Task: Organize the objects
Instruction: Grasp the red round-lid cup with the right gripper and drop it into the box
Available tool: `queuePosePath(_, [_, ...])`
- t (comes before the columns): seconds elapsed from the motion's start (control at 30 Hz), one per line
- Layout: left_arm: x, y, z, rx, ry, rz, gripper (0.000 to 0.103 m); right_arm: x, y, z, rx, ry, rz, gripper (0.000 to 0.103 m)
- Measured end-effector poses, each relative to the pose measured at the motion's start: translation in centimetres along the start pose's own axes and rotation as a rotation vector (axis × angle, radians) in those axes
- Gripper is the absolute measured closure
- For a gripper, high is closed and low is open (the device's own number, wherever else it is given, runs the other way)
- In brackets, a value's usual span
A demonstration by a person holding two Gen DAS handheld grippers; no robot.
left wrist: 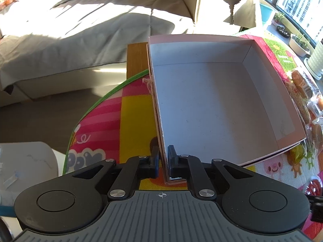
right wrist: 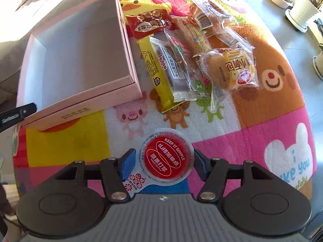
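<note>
An empty pink box (left wrist: 212, 100) with a white inside lies open on the colourful mat. My left gripper (left wrist: 163, 161) is shut on the box's near left wall, one pad on each side of it. In the right wrist view the box (right wrist: 80, 46) sits at the upper left, and a black finger of the left gripper (right wrist: 18, 115) shows at its corner. My right gripper (right wrist: 164, 161) points down and is shut on a round cup with a red and white foil lid (right wrist: 165, 158), held above the mat. Its blue pads (right wrist: 127, 164) sit against the cup's sides.
Right of the box lie several wrapped snacks: a yellow bar (right wrist: 159, 74), a red packet (right wrist: 151, 24), a clear-wrapped pastry (right wrist: 181, 66), a bun packet (right wrist: 232, 70). The mat (right wrist: 252, 141) covers a wooden table (left wrist: 137, 60). A grey-covered sofa (left wrist: 80, 30) stands behind, white plant pots (right wrist: 300, 10) at the far right.
</note>
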State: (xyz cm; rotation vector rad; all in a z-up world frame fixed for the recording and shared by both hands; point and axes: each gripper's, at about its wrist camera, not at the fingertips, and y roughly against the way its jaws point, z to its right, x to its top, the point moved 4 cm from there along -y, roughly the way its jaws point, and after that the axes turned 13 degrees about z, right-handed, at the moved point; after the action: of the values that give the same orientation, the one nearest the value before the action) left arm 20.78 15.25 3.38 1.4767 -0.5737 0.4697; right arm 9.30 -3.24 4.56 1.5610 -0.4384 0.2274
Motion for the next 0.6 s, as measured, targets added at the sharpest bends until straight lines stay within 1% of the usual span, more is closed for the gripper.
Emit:
queuePosePath(0.07, [0.1,-0.1,-0.1,-0.009,0.003,-0.010,0.092,0.3,3.3,-0.4,0.032,0.048,0.024,0.042])
queuePosePath(0.13, [0.1,-0.1,-0.1,-0.014,0.006,-0.013,0.092,1.1,6.6,-0.8,0.059,0.114,0.079,0.042])
queuePosePath(0.17, [0.0,-0.2,-0.2,-0.016,0.008,-0.014,0.092,3.6,8.6,-0.4,0.078,0.152,0.116,0.042])
queuePosePath(0.2, [0.0,-0.1,-0.2,-0.018,0.013,-0.015,0.092,5.9,9.6,-0.5,0.094,0.179,0.149,0.042])
queuePosePath(0.23, [0.0,-0.1,-0.3,-0.019,0.019,-0.015,0.092,7.3,10.7,-1.3,0.112,0.205,0.183,0.042])
queuePosePath(0.3, [0.0,-0.1,-0.3,-0.019,0.035,-0.019,0.092,11.4,11.0,-3.5,0.158,0.256,0.252,0.042])
queuePosePath(0.33, [0.1,-0.1,-0.4,-0.018,0.045,-0.021,0.092,12.7,11.3,-4.7,0.182,0.272,0.278,0.042])
queuePosePath(0.4, [0.1,-0.1,-0.4,-0.014,0.059,-0.028,0.092,15.9,11.5,-7.8,0.282,0.276,0.322,0.040])
queuePosePath(0.43, [0.1,-0.2,-0.4,-0.012,0.064,-0.032,0.092,17.0,11.4,-8.6,0.303,0.273,0.336,0.034])
queuePosePath(0.5, [0.2,-0.1,-0.5,-0.008,0.073,-0.039,0.092,19.1,11.6,-10.5,0.304,0.273,0.365,0.033])
queuePosePath(0.57, [0.2,-0.1,-0.5,-0.006,0.072,-0.046,0.092,20.0,11.5,-10.4,0.309,0.275,0.378,0.033])
queuePosePath(0.6, [0.2,-0.1,-0.4,-0.007,0.068,-0.046,0.092,20.1,11.0,-9.7,0.308,0.276,0.377,0.032])
